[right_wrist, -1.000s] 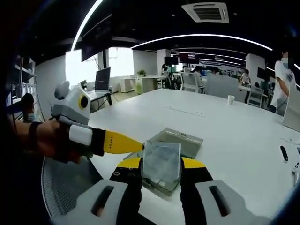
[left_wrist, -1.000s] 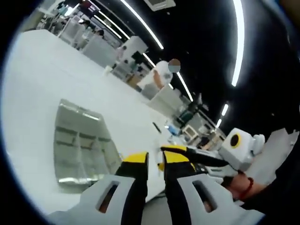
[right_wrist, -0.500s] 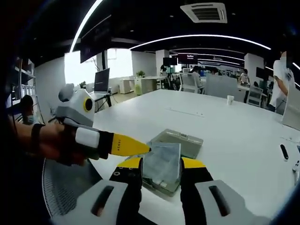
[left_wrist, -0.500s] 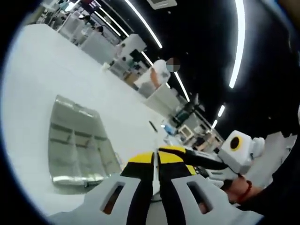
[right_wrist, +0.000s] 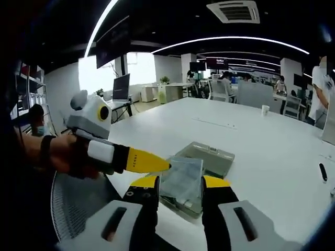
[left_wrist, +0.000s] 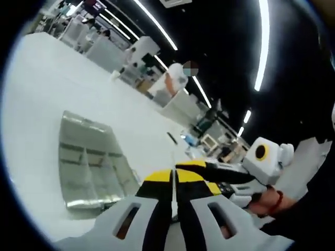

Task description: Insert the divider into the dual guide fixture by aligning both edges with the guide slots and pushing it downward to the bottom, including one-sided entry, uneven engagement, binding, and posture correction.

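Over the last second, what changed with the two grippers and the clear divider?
The left gripper closed: its jaws stood apart a second ago and now meet, with nothing visible between them. Seen from the right gripper view, its yellow tip edged closer to the divider. The right gripper kept its hold on the divider, above the clear fixture lying on the white table.

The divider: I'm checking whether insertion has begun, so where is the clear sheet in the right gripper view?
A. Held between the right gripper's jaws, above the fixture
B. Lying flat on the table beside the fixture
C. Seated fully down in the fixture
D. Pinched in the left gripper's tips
A: the divider sits between the right gripper jaws, in front of the fixture on the table.
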### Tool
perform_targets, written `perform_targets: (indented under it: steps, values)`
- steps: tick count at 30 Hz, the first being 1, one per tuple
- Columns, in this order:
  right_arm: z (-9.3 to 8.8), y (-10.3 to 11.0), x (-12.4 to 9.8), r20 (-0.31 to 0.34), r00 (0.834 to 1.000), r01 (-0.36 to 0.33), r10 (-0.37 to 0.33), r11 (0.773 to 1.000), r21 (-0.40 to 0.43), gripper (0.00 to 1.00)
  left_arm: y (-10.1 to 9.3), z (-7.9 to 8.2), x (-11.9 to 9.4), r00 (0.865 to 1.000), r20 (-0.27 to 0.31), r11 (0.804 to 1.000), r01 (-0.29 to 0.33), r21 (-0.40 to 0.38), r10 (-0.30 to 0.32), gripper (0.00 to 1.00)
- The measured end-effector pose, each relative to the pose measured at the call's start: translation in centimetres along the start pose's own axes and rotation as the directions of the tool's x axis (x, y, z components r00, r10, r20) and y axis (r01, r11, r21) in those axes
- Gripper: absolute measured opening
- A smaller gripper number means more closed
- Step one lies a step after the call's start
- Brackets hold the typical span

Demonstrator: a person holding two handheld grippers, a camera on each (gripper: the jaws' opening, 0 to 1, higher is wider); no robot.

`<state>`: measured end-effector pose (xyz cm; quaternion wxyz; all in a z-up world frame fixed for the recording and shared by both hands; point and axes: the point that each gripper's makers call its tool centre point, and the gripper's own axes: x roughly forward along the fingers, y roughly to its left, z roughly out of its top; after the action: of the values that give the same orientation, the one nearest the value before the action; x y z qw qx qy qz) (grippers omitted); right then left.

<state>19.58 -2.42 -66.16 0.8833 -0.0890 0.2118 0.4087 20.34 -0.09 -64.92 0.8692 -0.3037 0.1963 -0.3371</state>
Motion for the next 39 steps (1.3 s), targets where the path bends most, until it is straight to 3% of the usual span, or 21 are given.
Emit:
perform_targets:
  steps: [4, 10, 12, 20, 22, 29, 33, 34, 37, 39]
  values:
    - [-0.1, 0.2, 0.0, -0.009, 0.999, -0.032, 0.031, 0.999, -0.016, 0.29, 0.3, 0.2, -0.2, 1.0, -0.001, 0.999, -0.003, 0.034, 0.003, 0.0]
    - [0.0, -0.1, -0.1, -0.044, 0.996, -0.085, 0.081, 0.991, -0.103, 0.27, 0.5, -0.3, -0.8, 0.998, -0.05, 0.976, -0.022, 0.215, 0.034, 0.0]
    - [-0.4, -0.2, 0.1, -0.071, 0.993, -0.102, 0.095, 0.99, -0.099, 0.27, 0.3, -0.6, -0.9, 0.998, -0.062, 0.97, -0.017, 0.244, 0.033, 0.0]
    - [0.0, -0.2, 0.6, -0.102, 0.987, -0.144, 0.124, 0.965, -0.221, 0.26, 0.4, -1.4, -0.9, 0.992, -0.111, 0.936, -0.018, 0.352, 0.061, 0.0]
    - [-0.1, -0.2, 0.7, -0.111, 0.984, -0.159, 0.136, 0.96, -0.232, 0.26, 0.4, -1.3, -0.9, 0.992, -0.109, 0.935, -0.016, 0.354, 0.058, 0.0]
    - [-1.5, 0.6, 1.2, -0.19, 0.963, -0.24, 0.19, 0.925, -0.294, 0.27, -0.1, -2.3, -1.0, 0.985, -0.166, 0.9, 0.036, 0.434, 0.041, 0.0]
    - [-1.6, 1.2, 1.3, -0.201, 0.959, -0.262, 0.198, 0.891, -0.372, 0.28, 0.1, -3.3, -1.3, 0.972, -0.227, 0.854, 0.072, 0.516, 0.055, 0.0]
    - [-1.6, 1.5, 1.3, -0.205, 0.956, -0.278, 0.21, 0.872, -0.402, 0.27, -0.1, -3.4, -1.3, 0.973, -0.227, 0.855, 0.076, 0.512, 0.05, 0.0]
    - [-2.0, 1.9, 1.3, -0.226, 0.948, -0.304, 0.224, 0.85, -0.43, 0.25, -0.1, -3.7, -1.4, 0.969, -0.243, 0.856, 0.088, 0.509, 0.044, 0.0]
    - [-2.3, 1.9, 1.3, -0.235, 0.945, -0.31, 0.227, 0.849, -0.428, 0.23, -0.1, -3.6, -1.5, 0.97, -0.24, 0.857, 0.092, 0.507, 0.038, 0.0]
